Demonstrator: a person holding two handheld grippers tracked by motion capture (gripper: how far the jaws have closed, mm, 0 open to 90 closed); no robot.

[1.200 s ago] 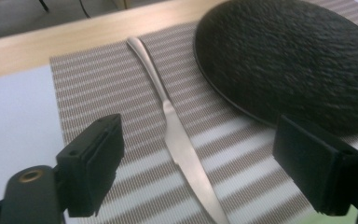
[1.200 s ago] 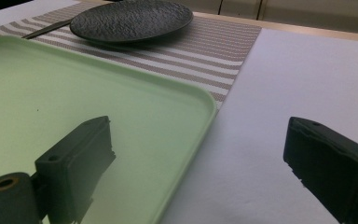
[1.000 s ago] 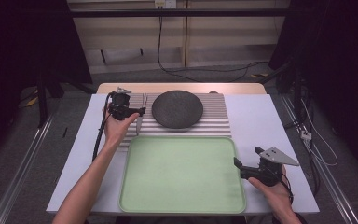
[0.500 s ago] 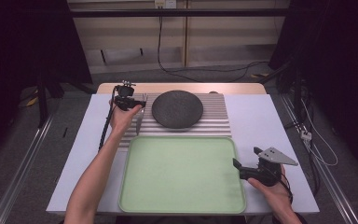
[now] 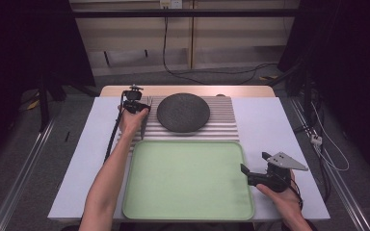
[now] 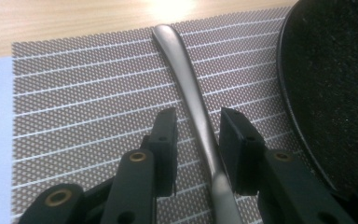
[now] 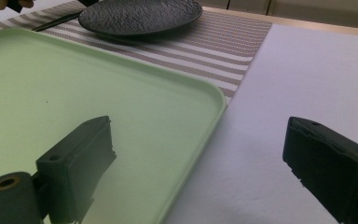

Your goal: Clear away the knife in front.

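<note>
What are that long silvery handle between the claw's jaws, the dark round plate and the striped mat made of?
The slim silver utensil handle looks like brushed metal, probably stainless steel: smooth with a soft sheen. The dark round plate seems to be matte glazed ceramic or stoneware, with a pebbly, speckled surface. The brown-and-white striped placemat looks like woven vinyl or fabric mesh; its open weave shows clearly.

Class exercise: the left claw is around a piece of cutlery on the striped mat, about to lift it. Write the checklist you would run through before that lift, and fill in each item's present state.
1. Metal handle lies between the left claw jaws, roughly centred: ok.
2. Pads press on the handle: not ok; the jaws have just been closing, but gaps remain on both sides.
3. Which utensil it is: cannot tell; its working end is hidden.
4. Dark plate is apart from the handle: ok.
5. Green tray has free space for setting down: ok.
6. Right claw is open, at the tray's right edge, away from the lift: ok.
</note>
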